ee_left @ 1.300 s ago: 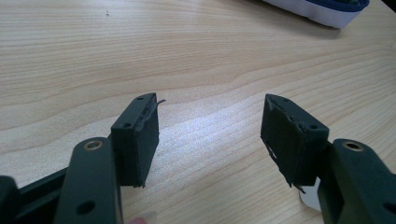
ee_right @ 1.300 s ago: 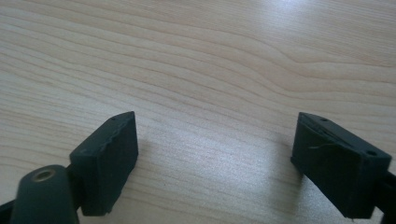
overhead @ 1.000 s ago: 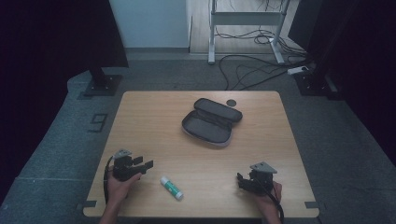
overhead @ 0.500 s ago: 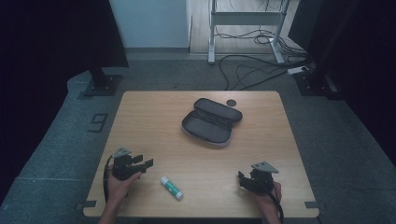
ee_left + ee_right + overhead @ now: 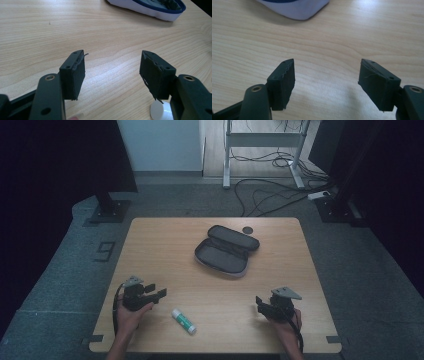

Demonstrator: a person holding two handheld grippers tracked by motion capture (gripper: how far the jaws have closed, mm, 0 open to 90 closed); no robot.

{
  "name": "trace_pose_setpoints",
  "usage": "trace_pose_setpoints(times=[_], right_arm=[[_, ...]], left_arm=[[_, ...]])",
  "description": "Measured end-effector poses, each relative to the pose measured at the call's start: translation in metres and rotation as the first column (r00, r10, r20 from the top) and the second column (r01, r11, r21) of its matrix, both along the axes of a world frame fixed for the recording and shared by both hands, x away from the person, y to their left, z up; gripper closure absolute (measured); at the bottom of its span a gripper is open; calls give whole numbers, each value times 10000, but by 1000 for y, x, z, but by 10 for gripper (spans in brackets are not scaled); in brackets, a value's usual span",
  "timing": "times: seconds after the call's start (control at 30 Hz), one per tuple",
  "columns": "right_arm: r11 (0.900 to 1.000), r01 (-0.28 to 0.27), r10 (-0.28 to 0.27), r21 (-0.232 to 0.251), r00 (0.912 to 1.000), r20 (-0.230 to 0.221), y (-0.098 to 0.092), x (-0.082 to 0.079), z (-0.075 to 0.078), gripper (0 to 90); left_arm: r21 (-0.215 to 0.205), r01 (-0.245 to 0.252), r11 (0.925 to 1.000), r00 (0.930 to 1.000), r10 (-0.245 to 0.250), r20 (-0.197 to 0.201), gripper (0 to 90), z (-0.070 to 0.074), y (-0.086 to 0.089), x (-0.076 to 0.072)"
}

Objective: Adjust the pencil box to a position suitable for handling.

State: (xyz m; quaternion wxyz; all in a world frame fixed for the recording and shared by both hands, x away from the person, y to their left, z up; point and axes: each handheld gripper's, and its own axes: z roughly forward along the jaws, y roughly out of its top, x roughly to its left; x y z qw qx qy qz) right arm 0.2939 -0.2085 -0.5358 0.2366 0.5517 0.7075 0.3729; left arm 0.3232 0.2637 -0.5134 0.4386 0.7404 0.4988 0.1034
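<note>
Both my grippers rest near the table's front edge.
Left gripper and right gripper gape empty, the right's jaws just closing slightly; glue stick lies between them.

Both hands are resting low near the person's edge, the left gripper and right gripper each gaping wide, the right's jaws having just been narrowing slightly.

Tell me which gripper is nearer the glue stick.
The left gripper: the glue stick lies just beside it, its white cap by that gripper's jaw. The right gripper sits farther off.
</note>
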Motion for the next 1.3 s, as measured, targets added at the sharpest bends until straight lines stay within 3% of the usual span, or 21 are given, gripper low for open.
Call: trace_pose_setpoints(times=[0.43, 0.6, 0.93, 1.1, 1.3], right_arm=[[9987, 139, -154, 489, 9994, 303, 4, 21, 16, 316], [9986, 59, -81, 532, 9991, 411, 12, 32, 25, 324], [9996, -137, 125, 255, 9990, 433, 35, 71, 35, 364], [9993, -165, 153, 347, 9993, 354, 43, 87, 36, 389], [9990, -96, 82, 436, 9994, 331, 53, 106, 32, 419]], left_arm=[[50, 233, 9997, 9996, -234, 137, 375, 9, -10, 5], [-167, 384, 9991, 9991, -381, 184, 375, 14, -19, 14], [313, 539, 9981, 9983, -546, 204, 377, 26, -33, 30], [377, 802, 9961, 9962, -814, 320, 372, 34, -44, 34], [524, 703, 9961, 9968, -721, 340, 376, 35, -49, 44]])
